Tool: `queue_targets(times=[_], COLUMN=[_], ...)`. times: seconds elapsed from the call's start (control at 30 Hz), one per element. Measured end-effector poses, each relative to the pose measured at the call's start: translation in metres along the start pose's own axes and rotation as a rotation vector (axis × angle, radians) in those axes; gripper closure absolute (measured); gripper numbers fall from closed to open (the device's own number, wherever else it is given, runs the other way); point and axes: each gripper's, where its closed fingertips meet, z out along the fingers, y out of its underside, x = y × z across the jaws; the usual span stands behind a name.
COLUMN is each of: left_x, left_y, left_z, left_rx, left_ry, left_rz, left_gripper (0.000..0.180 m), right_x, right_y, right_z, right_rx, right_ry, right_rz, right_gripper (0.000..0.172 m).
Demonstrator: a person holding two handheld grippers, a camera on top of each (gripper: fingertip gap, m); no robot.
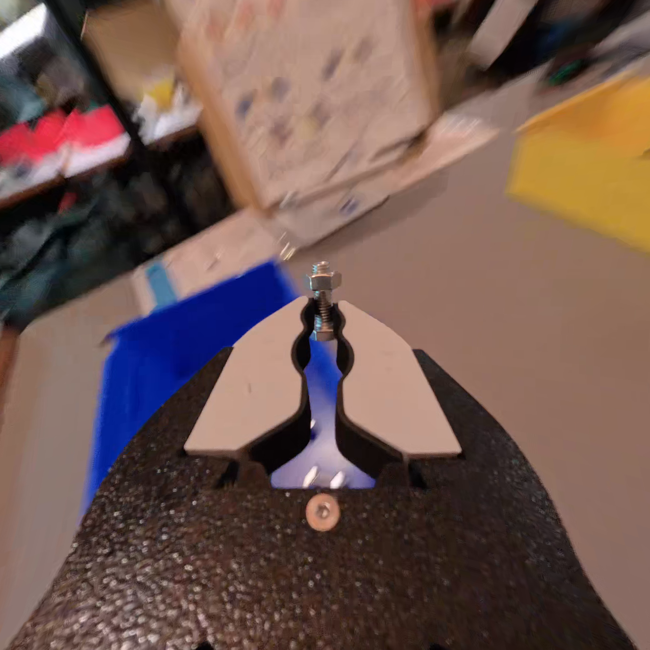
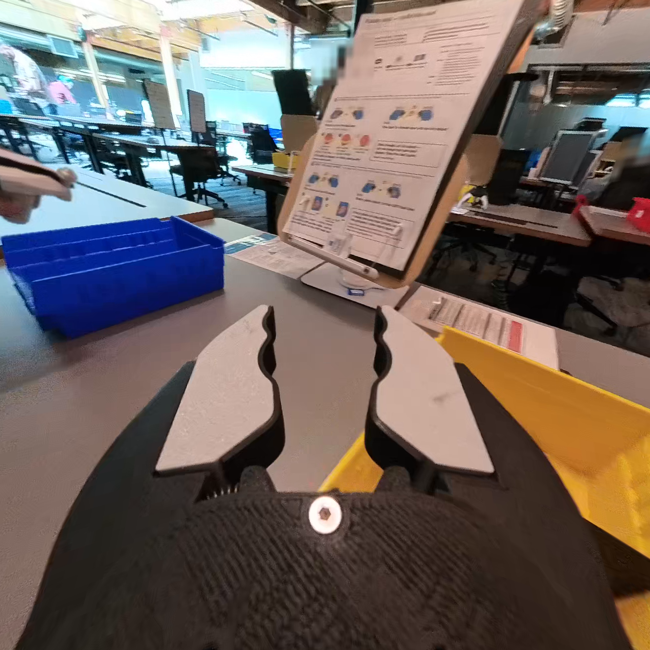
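Note:
My left gripper [image 1: 323, 303] is shut on a silver bolt [image 1: 322, 309] with a hex nut [image 1: 323, 280] threaded near its far end. The bolt's head sits between the pads and the threaded end points away. It hangs above the blue bin [image 1: 197, 337]. That gripper also shows at the left edge of the right wrist view [image 2: 65, 181], above the blue bin [image 2: 116, 274]. My right gripper [image 2: 325, 313] is open with nothing between its fingers. It hovers over the grey table [image 2: 105, 387], at the near left corner of a yellow bin [image 2: 562, 415].
A tilted board with a printed sheet [image 2: 397, 140] stands on a white base beyond my right gripper. Printed sheets [image 2: 485, 323] lie flat on the table by the yellow bin. The yellow bin [image 1: 591, 169] also shows in the blurred left wrist view.

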Motion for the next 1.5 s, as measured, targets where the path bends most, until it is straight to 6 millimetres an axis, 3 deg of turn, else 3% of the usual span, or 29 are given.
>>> queue_targets(times=[0.03,0.1,0.2,0.27,0.37,0.47,0.6,0.87,1.1,1.2,1.23,1.3,1.5], left_x=[0.030,0.087,0.151,0.182,0.207,0.214,0.208,0.213,0.208,0.202,0.200,0.197,0.206], left_y=[-0.019,-0.042,-0.040,-0.026,-0.003,0.009,0.013,0.016,0.018,0.018,0.017,0.017,0.021], left_z=[0.000,0.005,0.024,0.035,0.050,0.050,0.044,0.044,0.046,0.047,0.046,0.046,0.049], left_rx=[0.106,0.278,0.463,0.531,0.531,0.536,0.553,0.572,0.569,0.573,0.586,0.590,0.559], left_ry=[0.111,0.321,0.545,0.656,0.768,0.807,0.810,0.881,0.868,0.846,0.852,0.838,0.828], left_rz=[-0.006,-0.043,-0.100,-0.138,-0.185,-0.187,-0.215,-0.273,-0.292,-0.309,-0.316,-0.324,-0.250], left_gripper=[0.172,0.172,0.172,0.171,0.172,0.172,0.172,0.172,0.172,0.172,0.172,0.172,0.172], right_x=[-0.016,-0.059,-0.126,-0.152,-0.180,-0.189,-0.197,-0.208,-0.194,-0.177,-0.166,-0.155,-0.195], right_y=[0.000,-0.010,-0.021,-0.014,0.000,0.019,0.031,0.040,0.040,0.041,0.042,0.045,0.035], right_z=[0.010,0.027,0.041,0.051,0.058,0.069,0.075,0.084,0.083,0.082,0.083,0.083,0.079], right_rx=[0.004,0.071,0.192,0.200,0.194,0.122,0.091,0.081,0.080,0.076,0.079,0.093,0.134], right_ry=[-0.046,-0.168,-0.361,-0.405,-0.455,-0.439,-0.451,-0.452,-0.437,-0.420,-0.371,-0.345,-0.492], right_rz=[0.009,0.055,0.172,0.206,0.164,0.078,0.040,0.061,0.052,0.087,0.103,0.093,0.068], right_gripper=[0.116,0.112,0.119,0.124,0.127,0.128,0.134,0.148,0.139,0.128,0.139,0.136,0.132])
